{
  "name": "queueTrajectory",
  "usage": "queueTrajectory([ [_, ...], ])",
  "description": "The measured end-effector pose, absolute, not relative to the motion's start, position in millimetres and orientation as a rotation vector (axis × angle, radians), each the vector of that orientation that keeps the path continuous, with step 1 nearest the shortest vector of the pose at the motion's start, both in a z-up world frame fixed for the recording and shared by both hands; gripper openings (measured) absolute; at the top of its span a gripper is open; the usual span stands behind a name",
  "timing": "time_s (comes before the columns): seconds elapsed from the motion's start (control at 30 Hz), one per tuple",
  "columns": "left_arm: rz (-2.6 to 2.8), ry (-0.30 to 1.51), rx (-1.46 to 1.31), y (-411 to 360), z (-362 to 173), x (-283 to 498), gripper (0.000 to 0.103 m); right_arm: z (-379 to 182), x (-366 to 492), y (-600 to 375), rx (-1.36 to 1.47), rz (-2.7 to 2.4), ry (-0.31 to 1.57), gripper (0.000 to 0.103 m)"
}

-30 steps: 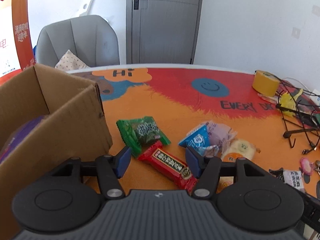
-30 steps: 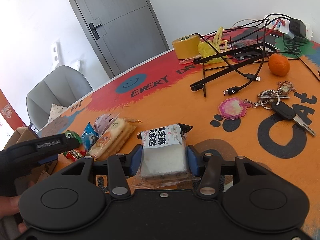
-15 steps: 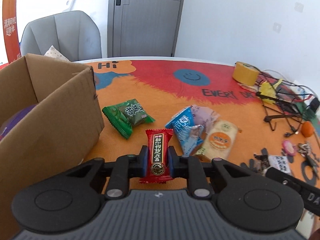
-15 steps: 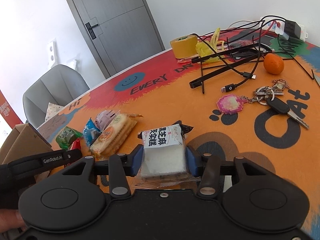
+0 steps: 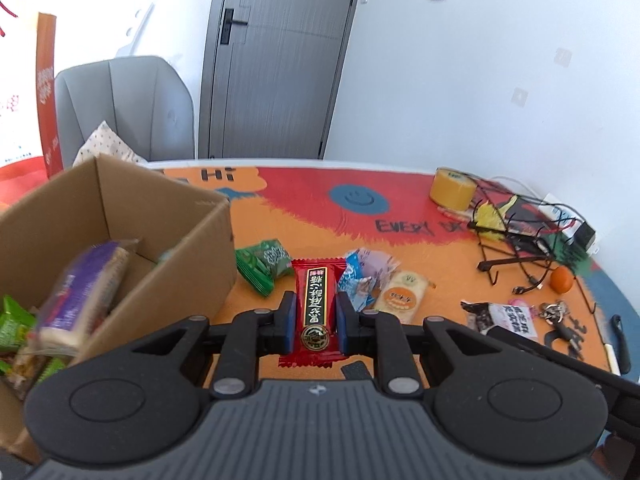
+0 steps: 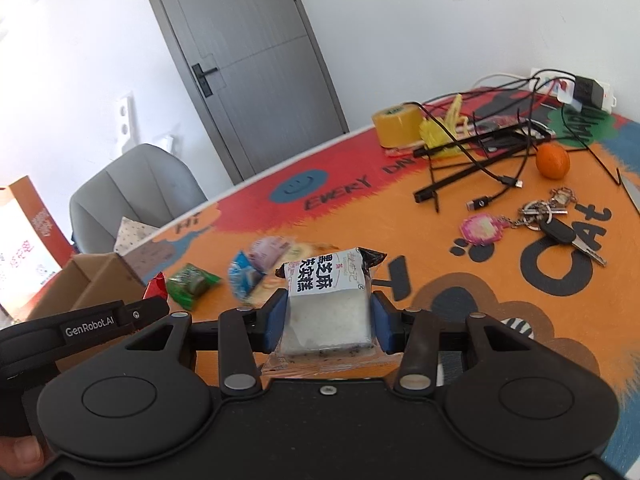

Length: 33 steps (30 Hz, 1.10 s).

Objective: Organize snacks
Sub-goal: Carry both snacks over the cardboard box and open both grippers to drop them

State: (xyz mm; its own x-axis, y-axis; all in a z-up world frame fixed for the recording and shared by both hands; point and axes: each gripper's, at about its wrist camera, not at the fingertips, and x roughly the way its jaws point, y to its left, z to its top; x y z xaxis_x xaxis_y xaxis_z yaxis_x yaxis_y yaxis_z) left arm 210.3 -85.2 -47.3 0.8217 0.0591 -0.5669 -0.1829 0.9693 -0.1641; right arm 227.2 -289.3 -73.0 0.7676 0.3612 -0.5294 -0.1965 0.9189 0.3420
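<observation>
Left gripper (image 5: 313,316): your blue pads are pinched on the long sides of the red candy bar (image 5: 314,312), so it sits lengthwise along the fingers and looks unlikely to swivel.
Red candy bar: it appears lifted off the table, its far end pointing toward the loose snacks; the cardboard box (image 5: 168,264) is just to its left, which suits a short sideways carry.
Right gripper (image 6: 327,322): your jaws are clamped on the flanks of the white sesame cake pack (image 6: 329,304), label end forward. The grip is across the firm block rather than the crimped wrapper, probably so it won't slip.
White sesame cake pack: it seems raised above the orange tabletop (image 6: 400,216), well apart from the box.
Cardboard box: open-topped at the table's left edge, already holding a purple pack (image 5: 80,292) and green wrappers; judged from this, sorting is partly done.
Snacks left: the green packet (image 5: 262,262), blue packet (image 5: 354,278) and orange-label biscuit pack (image 5: 400,296) lie clustered near the box.
Not snacks: the tape roll (image 5: 452,188), cables, keys (image 6: 556,224) and tangerine (image 6: 553,161) sit well apart on the far side; leave them.
Risk: both hands are heading for one opening, so you may want to drop in turn.
</observation>
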Motion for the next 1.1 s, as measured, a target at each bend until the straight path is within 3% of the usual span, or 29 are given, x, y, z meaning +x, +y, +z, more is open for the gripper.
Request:
queueTrajectory([
  [1.1, 0.227, 0.435, -0.287, 0.4, 9.5, 134.2, 0.019, -20.8, 182.2, -208.7, 0.228, 0.464, 0.519, 0.044],
])
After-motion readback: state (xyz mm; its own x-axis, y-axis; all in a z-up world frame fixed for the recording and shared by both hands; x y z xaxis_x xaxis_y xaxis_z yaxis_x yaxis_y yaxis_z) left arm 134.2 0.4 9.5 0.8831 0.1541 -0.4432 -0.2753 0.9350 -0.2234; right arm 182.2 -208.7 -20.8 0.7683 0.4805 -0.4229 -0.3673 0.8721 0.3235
